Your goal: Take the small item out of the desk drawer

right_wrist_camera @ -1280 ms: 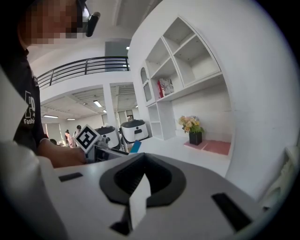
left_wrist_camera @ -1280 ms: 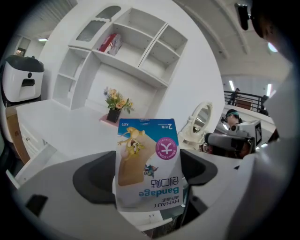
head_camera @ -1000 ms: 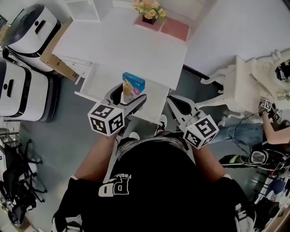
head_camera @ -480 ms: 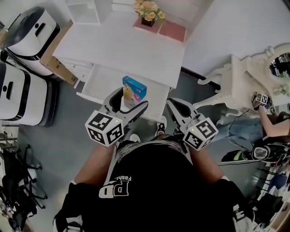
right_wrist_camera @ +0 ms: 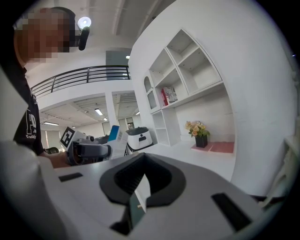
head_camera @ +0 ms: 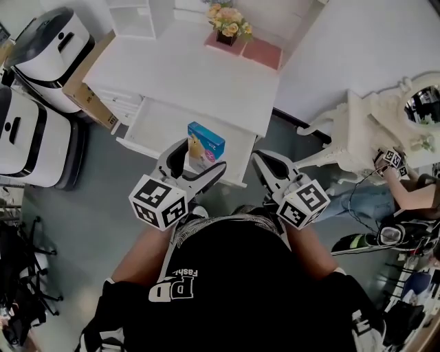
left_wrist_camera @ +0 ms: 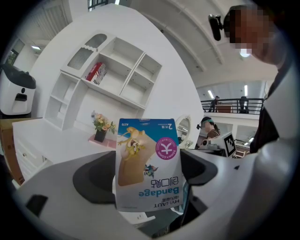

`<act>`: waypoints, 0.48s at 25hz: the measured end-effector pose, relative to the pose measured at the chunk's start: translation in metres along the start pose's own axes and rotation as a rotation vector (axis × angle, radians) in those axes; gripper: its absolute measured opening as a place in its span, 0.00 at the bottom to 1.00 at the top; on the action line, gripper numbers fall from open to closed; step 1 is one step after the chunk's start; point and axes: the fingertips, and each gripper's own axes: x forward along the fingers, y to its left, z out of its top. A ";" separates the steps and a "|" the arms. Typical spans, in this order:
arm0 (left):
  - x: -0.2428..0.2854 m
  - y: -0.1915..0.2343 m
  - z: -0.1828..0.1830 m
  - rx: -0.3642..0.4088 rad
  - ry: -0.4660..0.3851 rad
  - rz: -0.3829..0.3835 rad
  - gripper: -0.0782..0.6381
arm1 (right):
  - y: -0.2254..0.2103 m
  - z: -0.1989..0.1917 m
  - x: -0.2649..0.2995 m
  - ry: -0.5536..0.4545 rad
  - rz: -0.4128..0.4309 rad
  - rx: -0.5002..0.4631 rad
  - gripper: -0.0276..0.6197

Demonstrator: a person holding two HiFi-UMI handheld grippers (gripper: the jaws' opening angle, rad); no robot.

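**White room: bandage box (left_wrist_camera: 147, 161) held over the open drawer (head_camera: 155, 125)**

Nearest the person, the left gripper (head_camera: 194, 161) pinched the box by its side edges, upright. The right gripper (right_wrist_camera: 138, 197) hung beside it, jaws pressed together on nothing. The box looked light: thin, glossy cardboard, stiff enough to lift but likely to dent under a hard squeeze, so a low, mid-body hold seemed soundest. Beyond stood the white desk (head_camera: 192, 69) and flowers (head_camera: 227, 20).

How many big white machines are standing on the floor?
2. One white machine sits at the head view's top left; the other sits just below it, at the left edge. More may be out of view.
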 end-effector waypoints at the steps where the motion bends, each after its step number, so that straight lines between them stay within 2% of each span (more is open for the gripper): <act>1: 0.000 -0.003 -0.001 -0.001 -0.003 0.008 0.70 | -0.001 0.001 -0.001 -0.002 0.010 -0.005 0.05; 12: 0.020 -0.060 -0.009 -0.027 -0.060 0.102 0.70 | -0.016 0.004 -0.049 0.015 0.142 -0.025 0.05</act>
